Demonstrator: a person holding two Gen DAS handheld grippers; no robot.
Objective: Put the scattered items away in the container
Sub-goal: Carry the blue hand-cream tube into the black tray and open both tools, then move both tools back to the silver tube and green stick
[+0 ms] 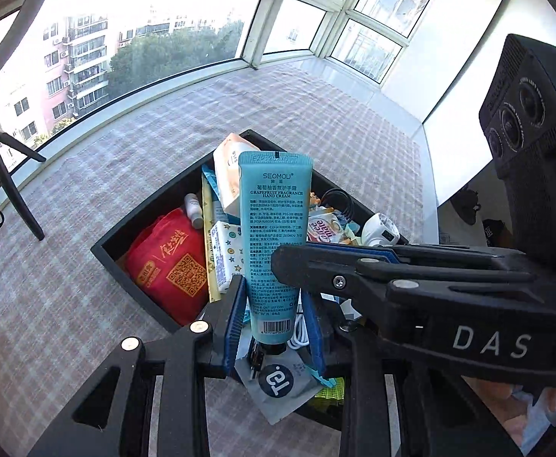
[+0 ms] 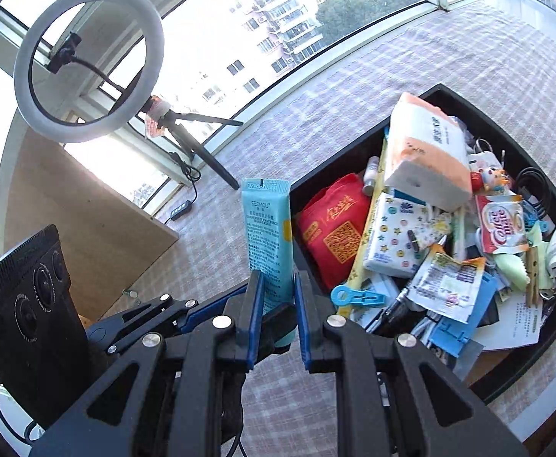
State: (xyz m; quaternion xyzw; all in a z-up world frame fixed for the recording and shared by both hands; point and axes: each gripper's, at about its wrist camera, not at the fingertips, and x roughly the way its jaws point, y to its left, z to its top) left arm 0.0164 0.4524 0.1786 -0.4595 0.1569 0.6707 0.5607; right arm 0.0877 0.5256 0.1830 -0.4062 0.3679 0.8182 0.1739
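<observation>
- A teal plastic hand-cream tube point(image 1: 274, 243), crimped end up and black cap down, is standing upright above the near edge of a black rectangular tray point(image 1: 137, 221) on a pink checked tablecloth point(image 1: 87, 266).
- The left gripper point(image 1: 274, 323) is closing its blue-padded fingers point(image 1: 234, 320) on the tube's lower body, likely keeping it steady.
- The right gripper point(image 2: 278, 304) is also bracketing the tube just above the cap; whether its jaws are pressing is unclear, suggesting a handover.
- The tray is holding a red cloth pouch point(image 2: 331, 236), a white-and-orange tissue pack point(image 2: 426, 152) and many small items, so the tube probably needs a free gap.
</observation>
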